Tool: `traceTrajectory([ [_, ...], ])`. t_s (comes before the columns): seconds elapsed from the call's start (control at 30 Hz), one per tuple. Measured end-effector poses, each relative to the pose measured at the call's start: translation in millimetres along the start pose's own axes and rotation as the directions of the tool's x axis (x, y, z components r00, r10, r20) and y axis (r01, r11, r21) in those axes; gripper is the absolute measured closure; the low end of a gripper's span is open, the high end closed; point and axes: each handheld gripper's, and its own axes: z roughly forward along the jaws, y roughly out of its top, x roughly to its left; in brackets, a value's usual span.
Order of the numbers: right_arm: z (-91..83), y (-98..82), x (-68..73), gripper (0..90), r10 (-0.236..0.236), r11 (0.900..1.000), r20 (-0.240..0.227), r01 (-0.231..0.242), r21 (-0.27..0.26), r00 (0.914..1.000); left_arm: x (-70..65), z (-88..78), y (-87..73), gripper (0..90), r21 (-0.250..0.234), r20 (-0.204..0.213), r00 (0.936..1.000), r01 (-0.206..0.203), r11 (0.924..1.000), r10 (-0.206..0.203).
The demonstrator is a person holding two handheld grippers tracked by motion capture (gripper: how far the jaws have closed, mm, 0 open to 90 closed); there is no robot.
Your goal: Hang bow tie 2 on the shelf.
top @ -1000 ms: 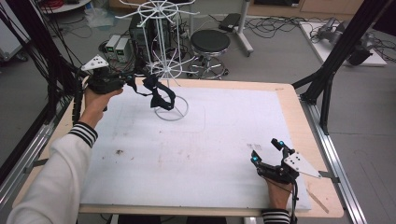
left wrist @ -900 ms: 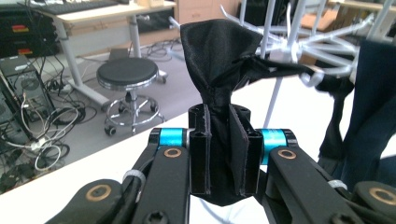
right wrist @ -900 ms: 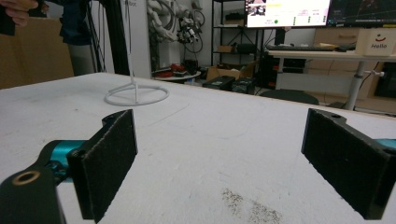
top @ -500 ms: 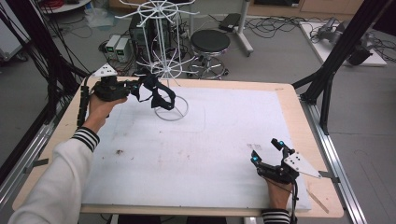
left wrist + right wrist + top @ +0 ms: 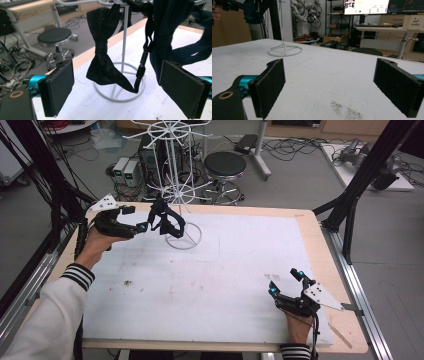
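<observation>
A white wire rack (image 5: 176, 180) stands on its ring base (image 5: 185, 237) at the table's far left. Dark bow ties (image 5: 167, 222) hang from its low arms. In the left gripper view a black bow tie (image 5: 103, 62) hangs by the post, and a navy one (image 5: 162, 37) hangs just beyond the right pad. My left gripper (image 5: 145, 225) (image 5: 121, 87) is held level just left of the ties. Its jaws have just been opening and stand wide, the pads pressing on nothing. My right gripper (image 5: 285, 281) (image 5: 334, 85) rests open and empty at the front right.
A white mat (image 5: 225, 270) covers the wooden table (image 5: 320, 245). A stool (image 5: 225, 167), cables and boxes stand on the floor beyond the far edge. Black frame struts (image 5: 360, 185) rise at the right. The rack's base (image 5: 285, 51) lies far across the mat from the right gripper.
The left gripper's jaws have opened and let go of the bow tie, which now hangs from the rack. The left hand drew back slightly to the left. The right hand kept still.
</observation>
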Motion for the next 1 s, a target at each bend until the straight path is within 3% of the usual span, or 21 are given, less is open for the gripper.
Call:
traceTrajectory([
  [0.27, -0.4, -0.1, 0.3, 9.8, -0.003, 1.000, 0.000, 0.003, -0.003, 1.0000, -8.4, -21.4, -11.9, 13.0, -0.078, -0.008, 0.9999, 0.008, 0.9970, -0.008],
  [0.4, -0.4, -0.1, 0.2, 9.8, -0.002, 1.000, -0.001, 0.002, -0.003, 1.0000, -18.9, -33.5, -21.6, 13.0, -0.113, -0.009, 1.0000, -0.003, 0.9936, 0.002],
  [0.53, -0.4, -0.1, 0.1, 9.8, 0.001, 1.000, -0.003, -0.001, -0.002, 1.0000, -33.8, -46.7, -44.5, 13.0, -0.174, -0.026, 0.9996, 0.004, 0.9847, -0.009],
  [0.73, -0.8, -0.2, 0.5, 9.8, 0.000, 1.000, 0.000, 0.000, -0.002, 1.0000, -55.7, -64.1, -87.9, 13.0, -0.258, -0.063, 0.9965, 0.037, 0.9654, -0.055],
  [0.8, -0.8, -0.3, 0.6, 9.8, -0.002, 1.000, -0.001, 0.002, -0.005, 1.0000, -60.6, -68.2, -97.4, 12.9, -0.264, -0.072, 0.9953, 0.045, 0.9635, -0.066],
  [0.87, -0.8, -0.3, 0.7, 9.8, -0.003, 1.000, 0.000, 0.003, -0.008, 1.0000, -65.4, -71.7, -104.4, 12.9, -0.257, -0.093, 0.9944, 0.025, 0.9662, -0.051],
  [1.0, -0.7, -0.3, 0.7, 9.8, -0.002, 1.000, 0.001, 0.002, -0.007, 1.0000, -74.3, -77.5, -114.8, 12.9, -0.290, -0.112, 0.9922, 0.020, 0.9568, -0.055],
])
